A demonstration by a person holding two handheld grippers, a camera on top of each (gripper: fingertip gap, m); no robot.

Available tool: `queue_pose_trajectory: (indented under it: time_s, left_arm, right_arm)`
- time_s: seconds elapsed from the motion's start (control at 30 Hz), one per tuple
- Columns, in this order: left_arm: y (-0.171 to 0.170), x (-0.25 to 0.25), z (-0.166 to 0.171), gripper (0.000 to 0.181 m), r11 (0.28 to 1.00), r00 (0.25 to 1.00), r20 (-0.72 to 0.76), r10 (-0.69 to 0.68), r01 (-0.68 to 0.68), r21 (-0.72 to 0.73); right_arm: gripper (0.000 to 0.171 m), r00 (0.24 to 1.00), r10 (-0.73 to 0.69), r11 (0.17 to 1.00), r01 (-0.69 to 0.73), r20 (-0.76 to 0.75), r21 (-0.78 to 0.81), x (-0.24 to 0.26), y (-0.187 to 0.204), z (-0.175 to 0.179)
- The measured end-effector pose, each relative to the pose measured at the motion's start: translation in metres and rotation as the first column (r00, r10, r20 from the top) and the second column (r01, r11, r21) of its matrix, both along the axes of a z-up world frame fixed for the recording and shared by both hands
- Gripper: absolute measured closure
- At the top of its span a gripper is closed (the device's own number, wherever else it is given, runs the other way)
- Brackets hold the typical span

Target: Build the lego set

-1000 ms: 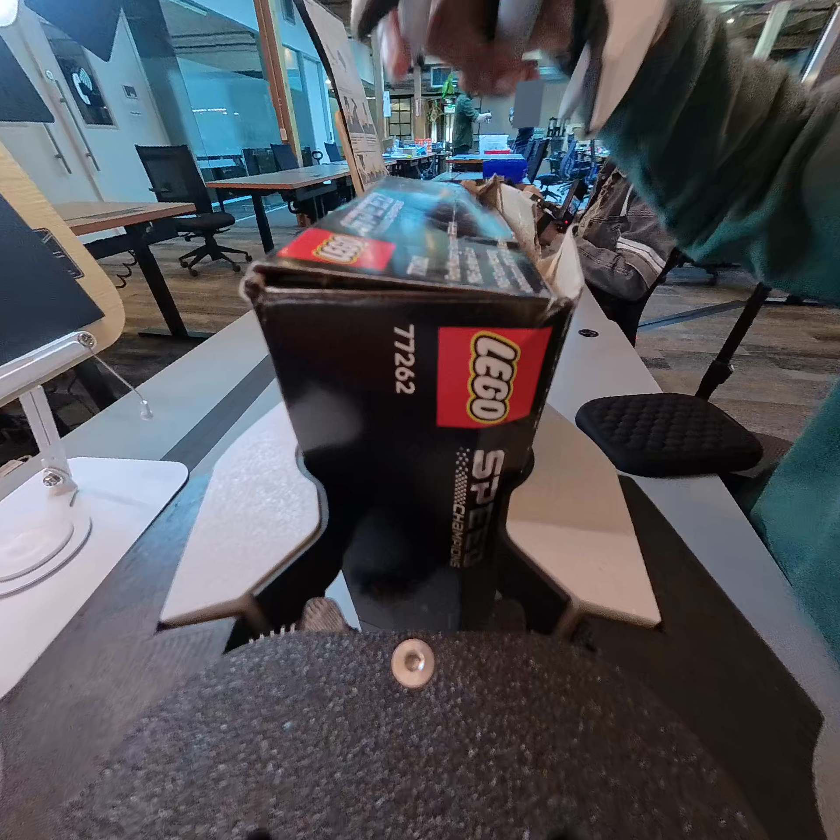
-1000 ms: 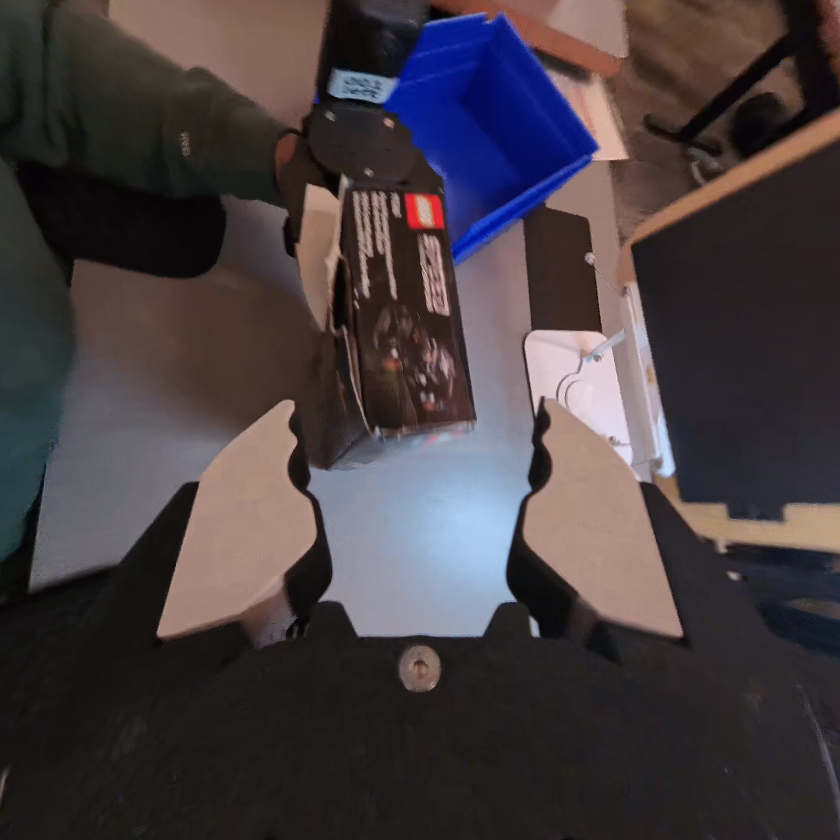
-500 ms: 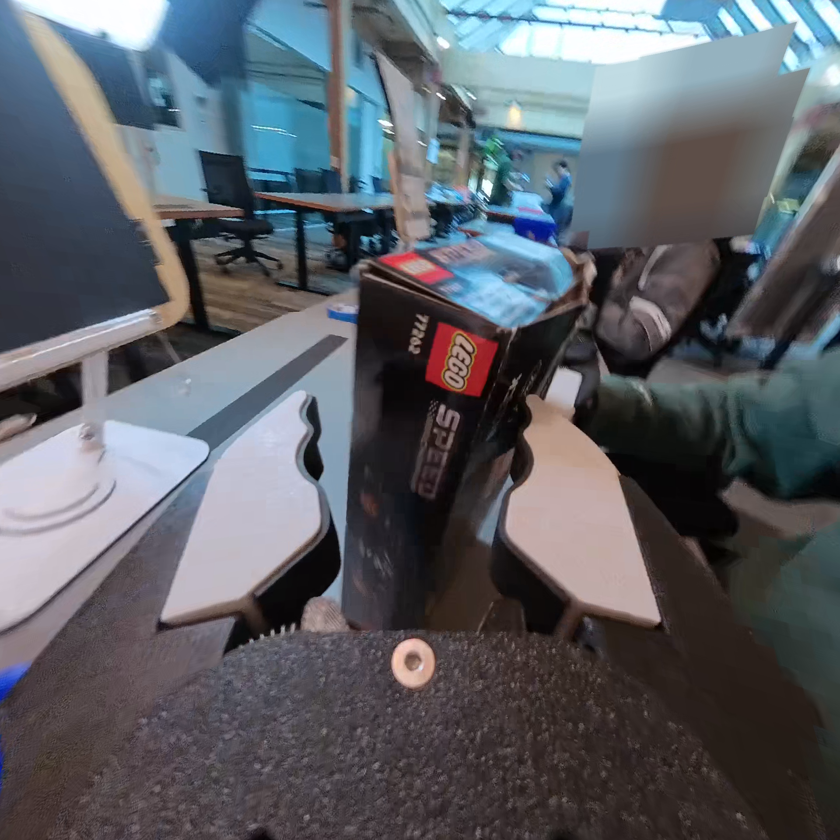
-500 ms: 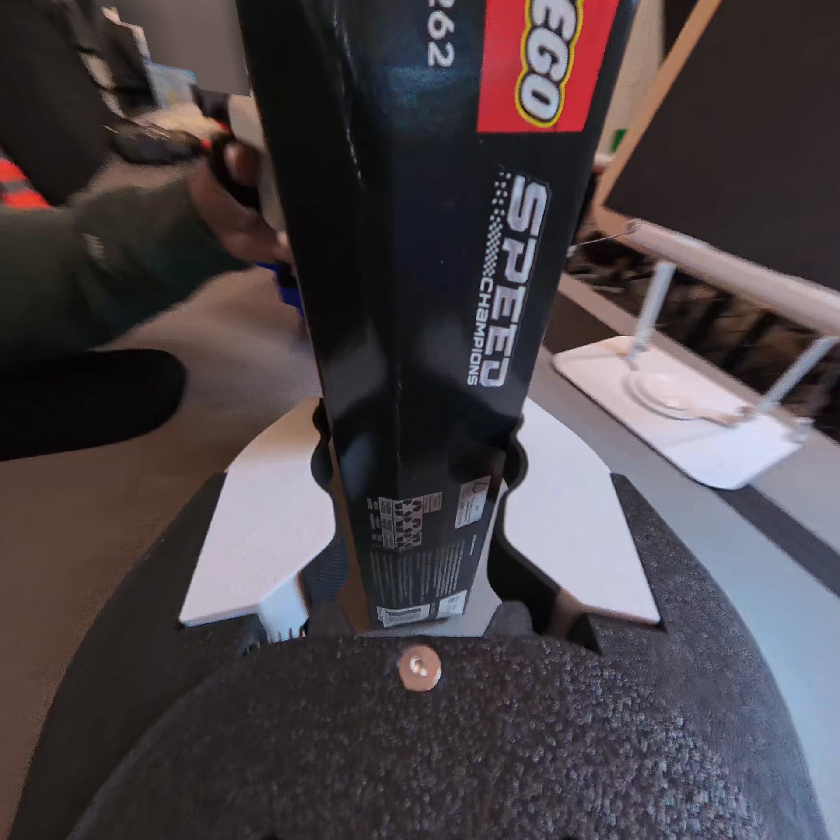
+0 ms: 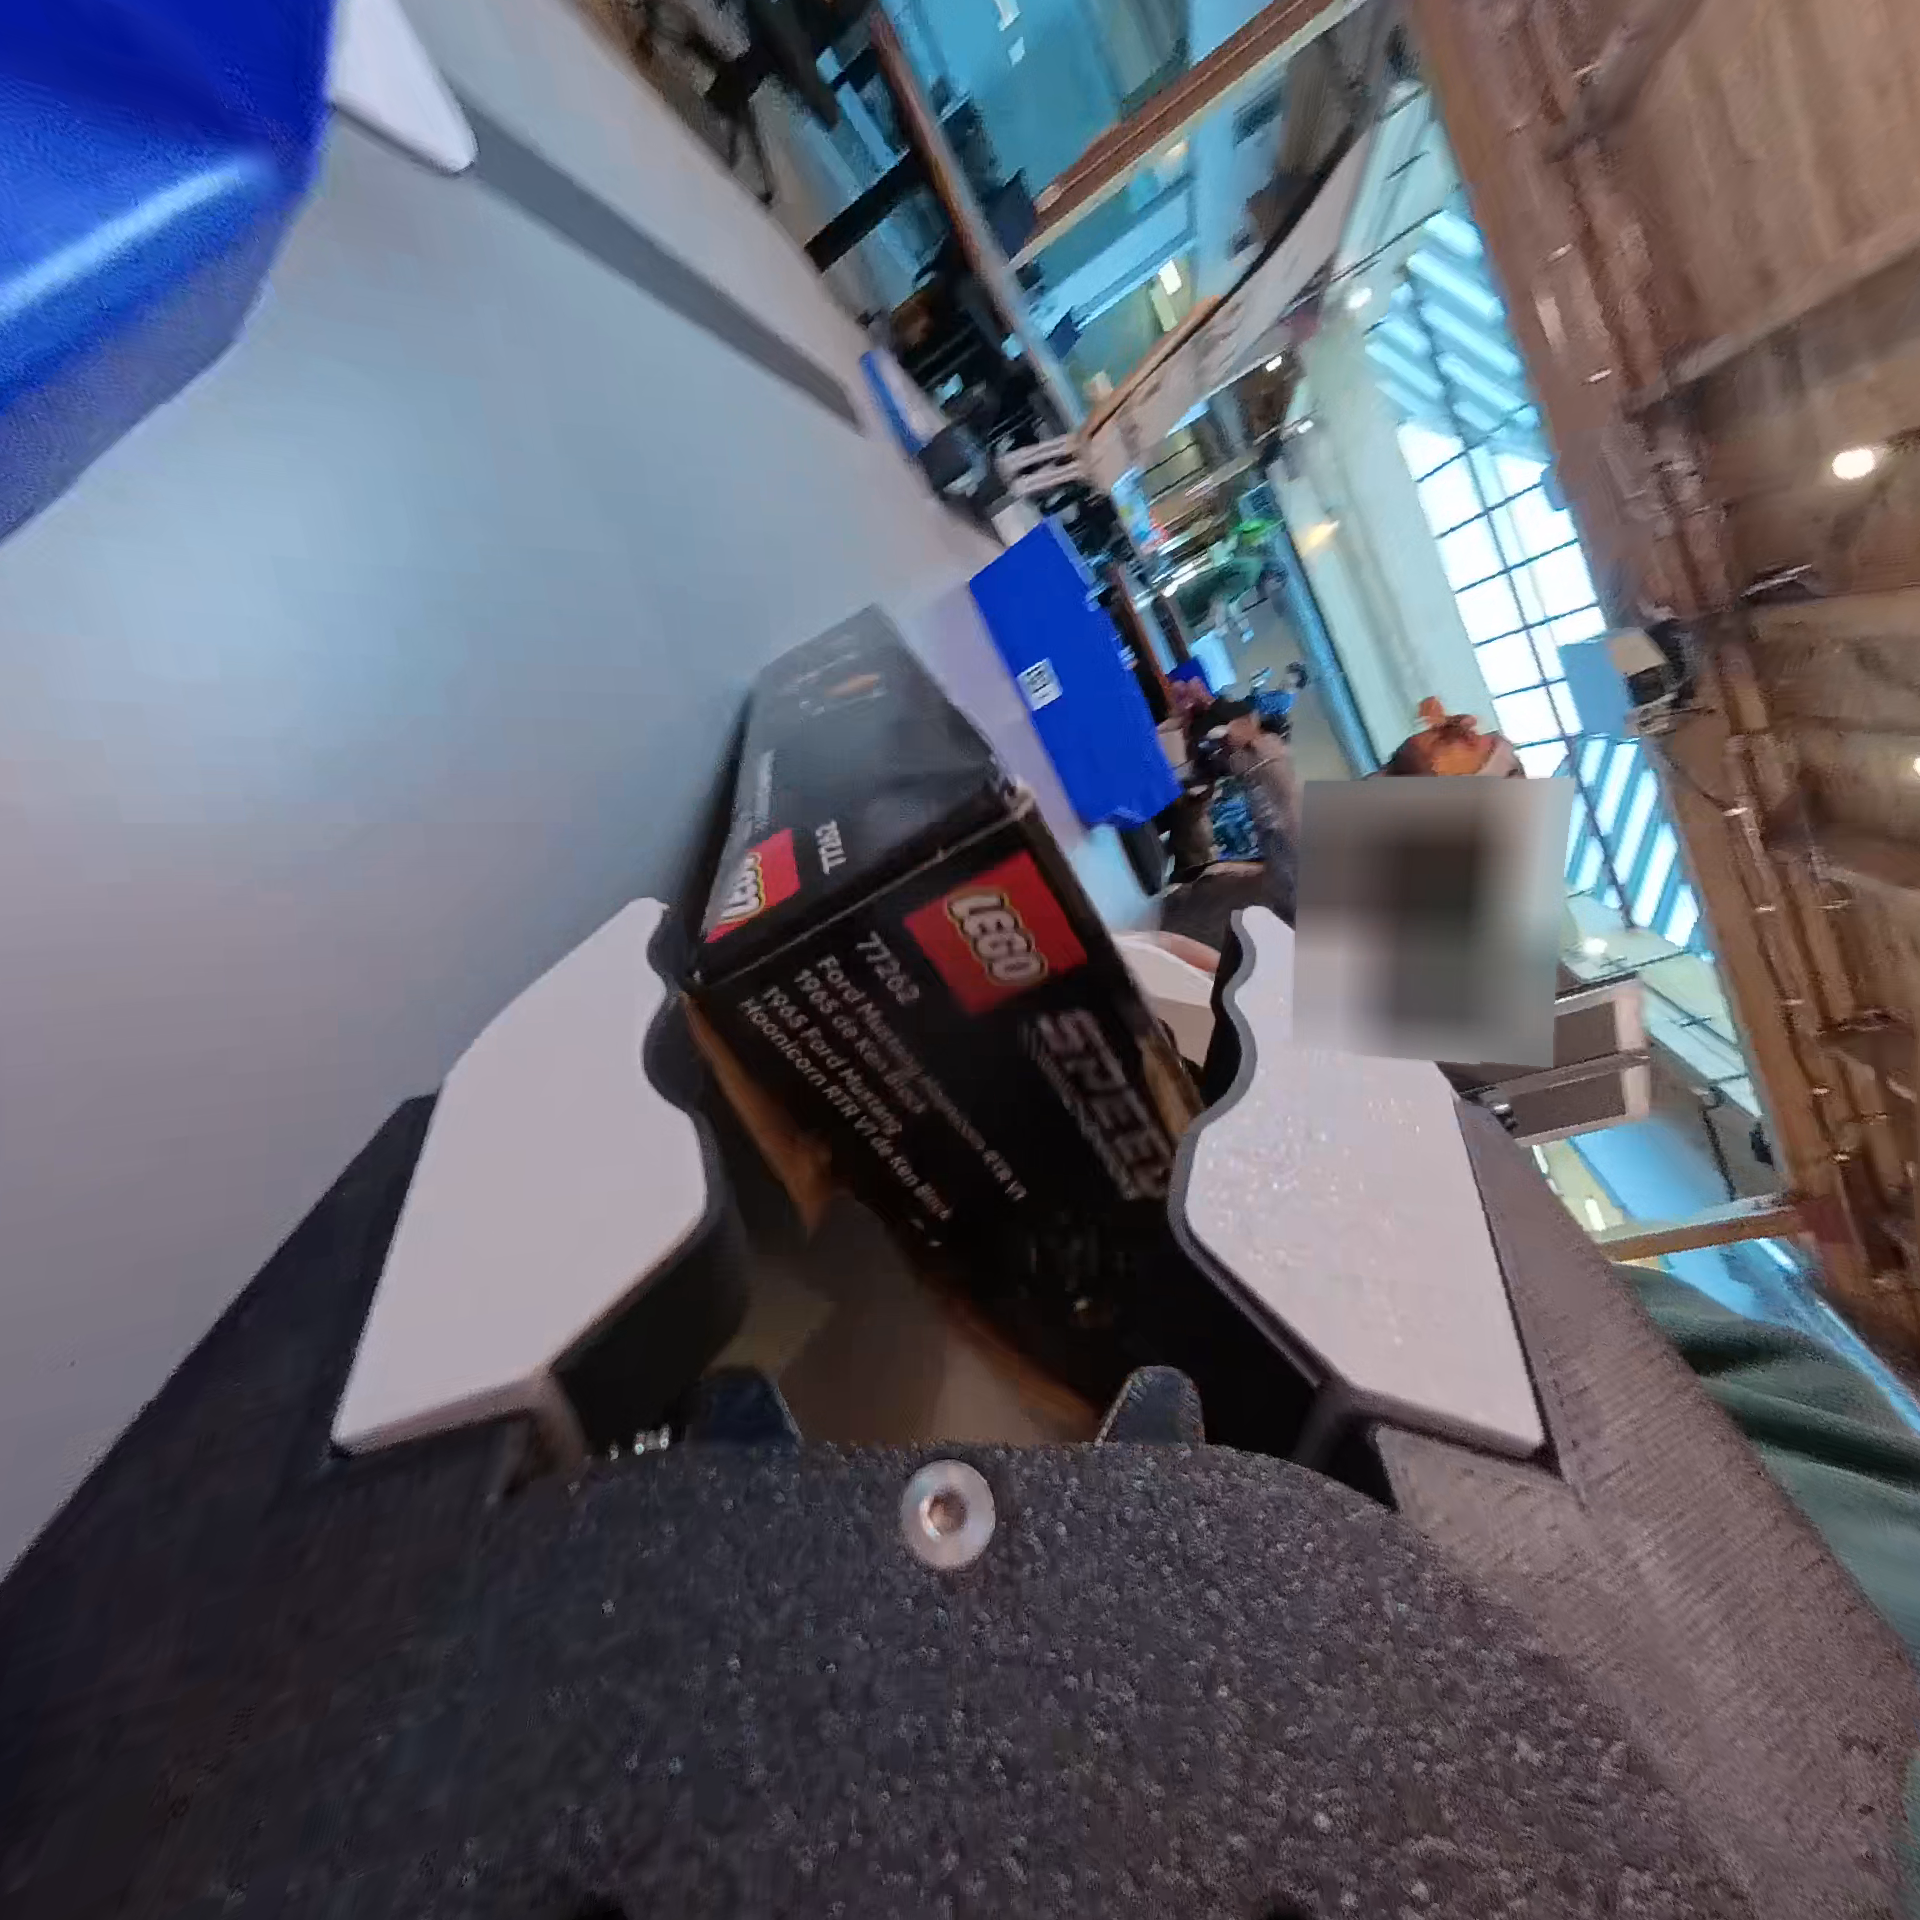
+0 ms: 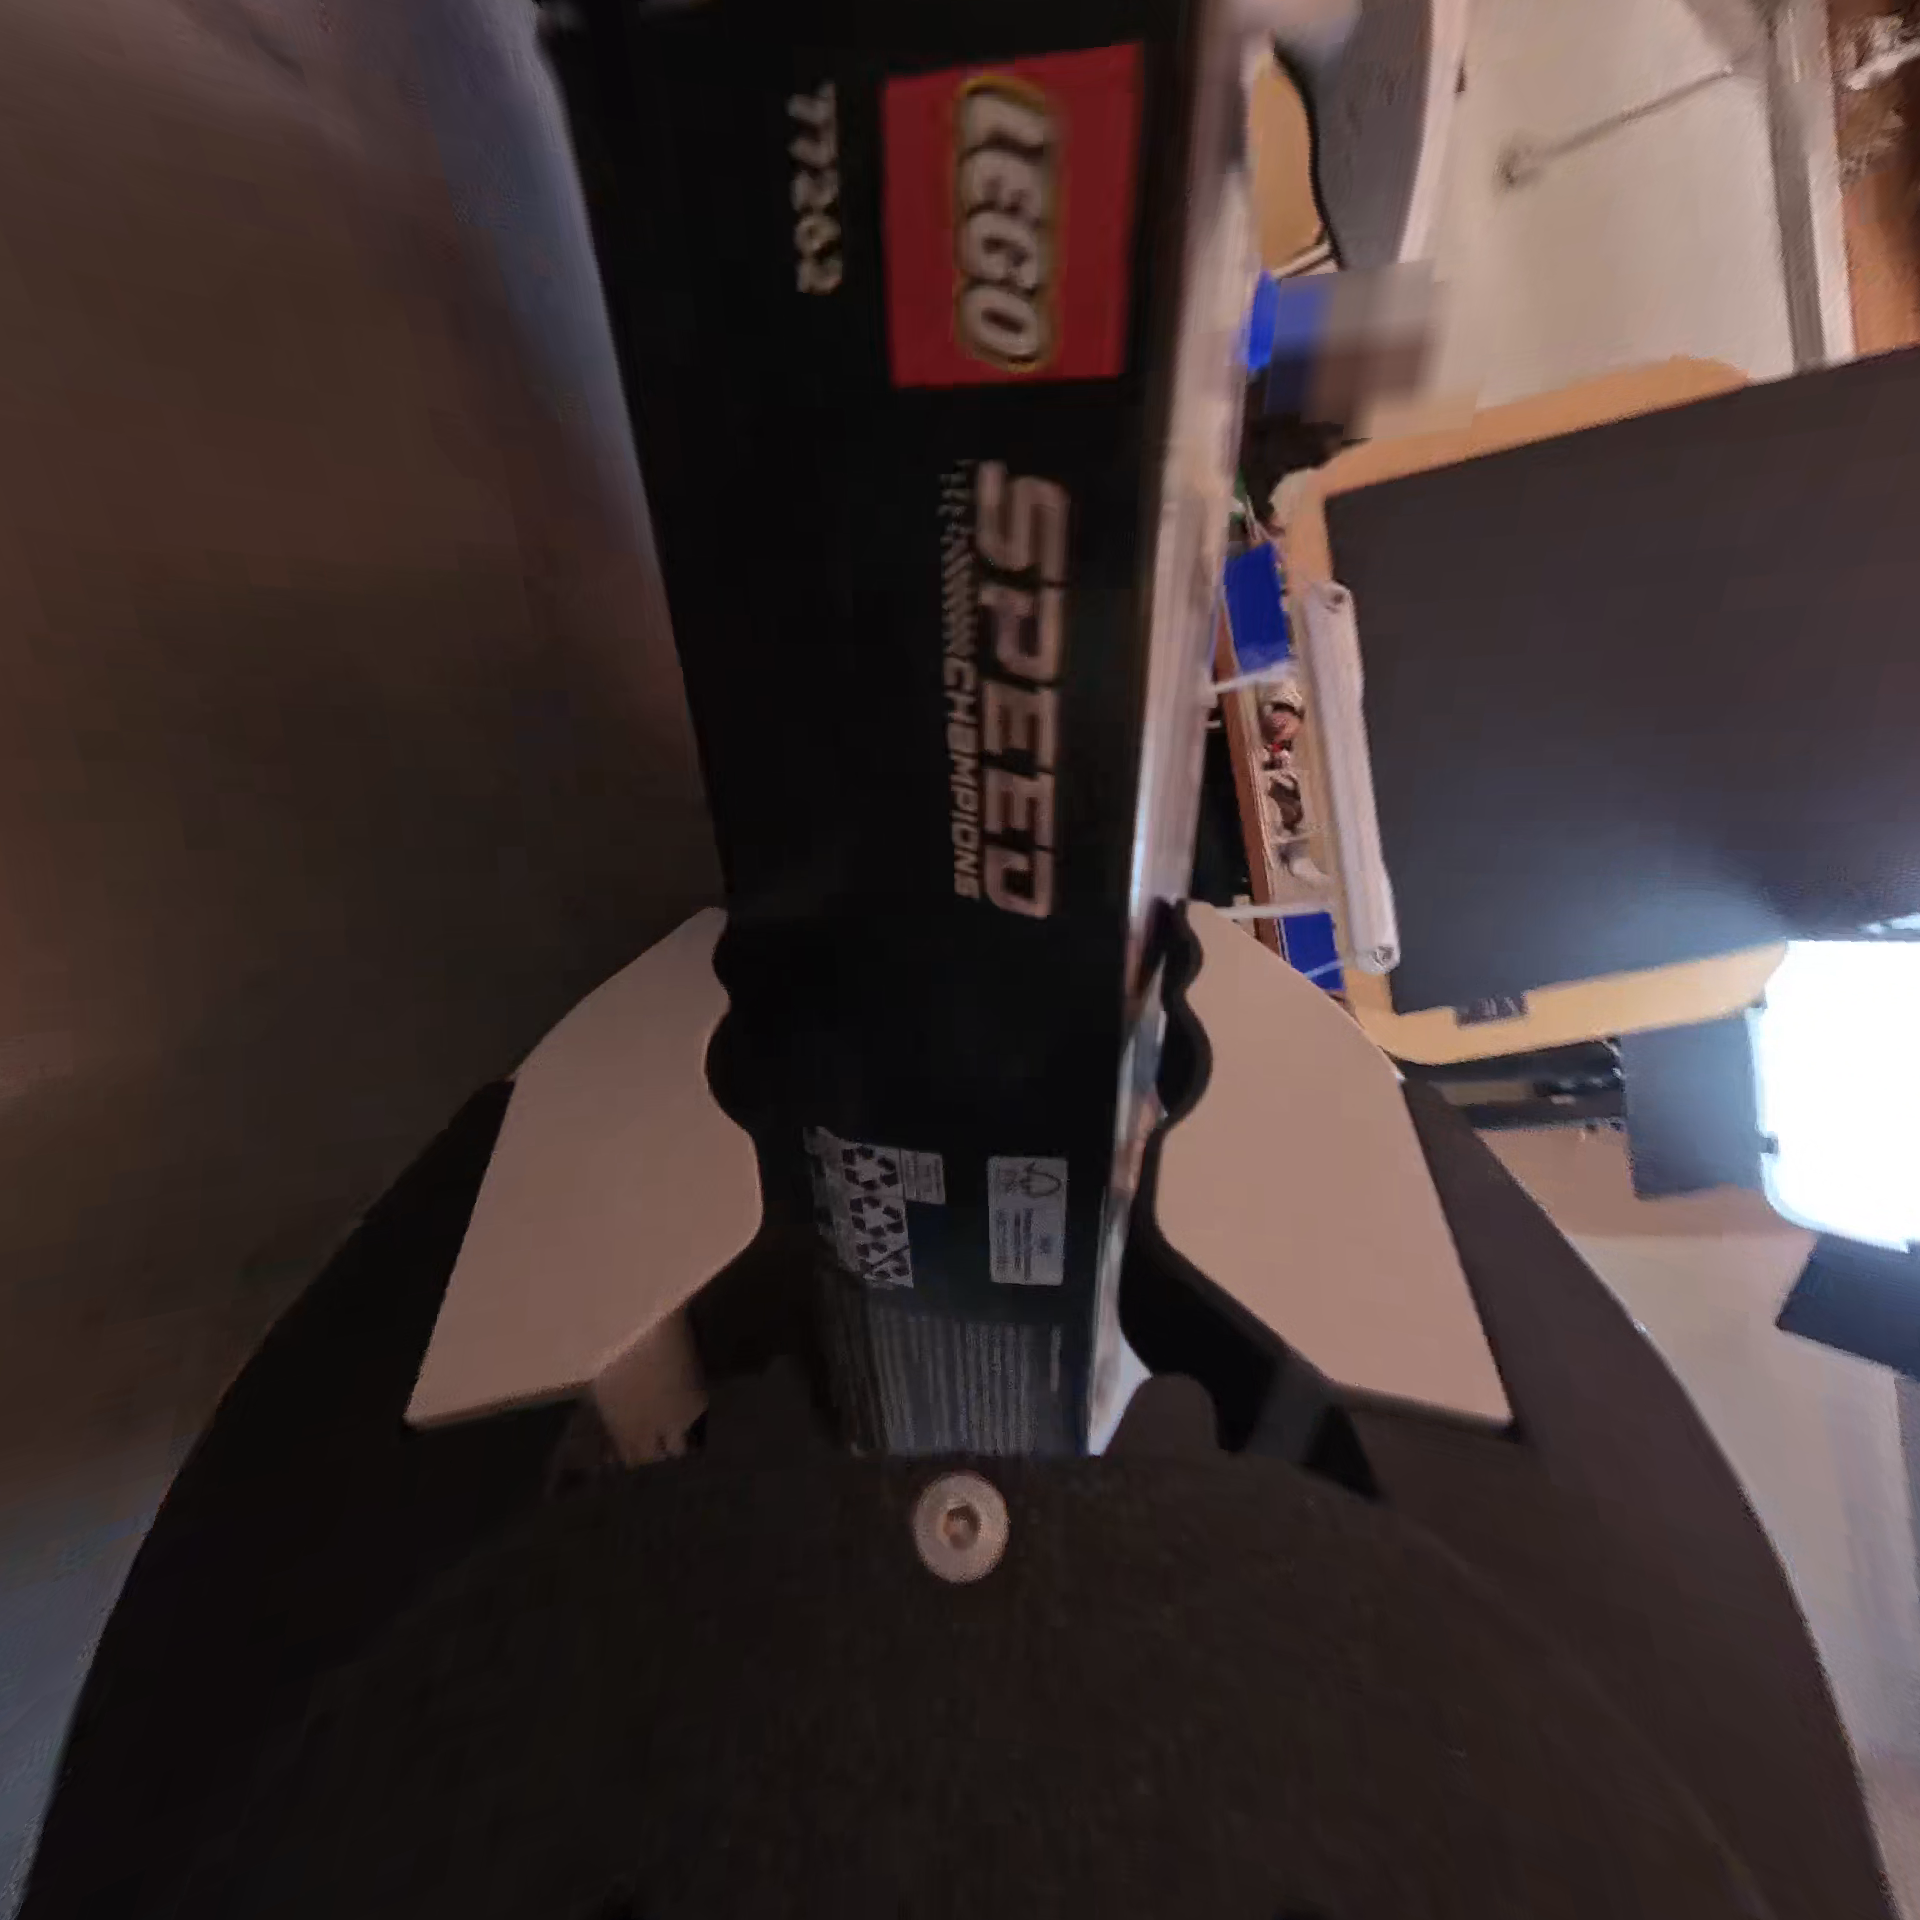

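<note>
The black lego box (image 6: 914,623) sits pinched between the jaws of both the right gripper (image 6: 951,1039) and the left gripper (image 5: 940,1049), held clear of the grey tabletop (image 5: 364,675). A blue bin (image 5: 114,208) stands nearby.

Daylit, tilted, motion-blurred; right wrist view dim, glare patch.

Pale grey tabletop (image 5: 312,644) fills left side of tilted left wrist view, dark strip (image 5: 665,281) running along it. Blue bin (image 5: 114,208) sits on tabletop at top left corner, white sheet (image 5: 400,94) just beside it. Second blue bin (image 5: 1070,675) farther along; whether it rests on same tabletop, cannot tell.
</note>
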State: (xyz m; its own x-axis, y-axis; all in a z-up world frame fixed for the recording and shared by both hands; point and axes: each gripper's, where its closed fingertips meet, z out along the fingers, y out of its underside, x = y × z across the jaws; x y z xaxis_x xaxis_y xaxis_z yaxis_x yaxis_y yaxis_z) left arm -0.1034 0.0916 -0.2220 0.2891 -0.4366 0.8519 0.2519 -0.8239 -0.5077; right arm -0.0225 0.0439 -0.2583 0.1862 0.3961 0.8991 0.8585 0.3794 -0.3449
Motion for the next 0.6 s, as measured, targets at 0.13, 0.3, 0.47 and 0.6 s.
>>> queue_pose_trajectory:
  time_s: [0.13,0.3,0.47,0.6]
  left_arm:
    - [0.01,-0.003,-0.037,0.092,0.999,0.989,-0.143,-0.036,0.034,-0.014]
    - [0.009,-0.001,-0.054,0.094,0.995,0.977,-0.186,-0.101,0.101,-0.012]
    - [0.003,0.005,-0.058,0.095,0.983,0.955,-0.253,-0.157,0.175,0.051]
    - [-0.005,0.017,-0.046,0.096,0.935,0.919,-0.358,-0.166,0.262,0.24]
  right_arm:
    - [0.098,0.977,0.159,0.956,-0.189,-0.145,-0.225,-0.018,-0.029,0.006]
    - [0.084,0.857,-0.085,0.758,-0.276,-0.508,-0.591,0.045,0.004,0.058]
    - [0.075,0.774,-0.458,0.276,-0.343,-0.437,-0.898,0.147,0.071,0.007]
    - [0.079,0.709,-0.484,0.013,-0.581,-0.513,-0.814,0.14,0.083,-0.004]
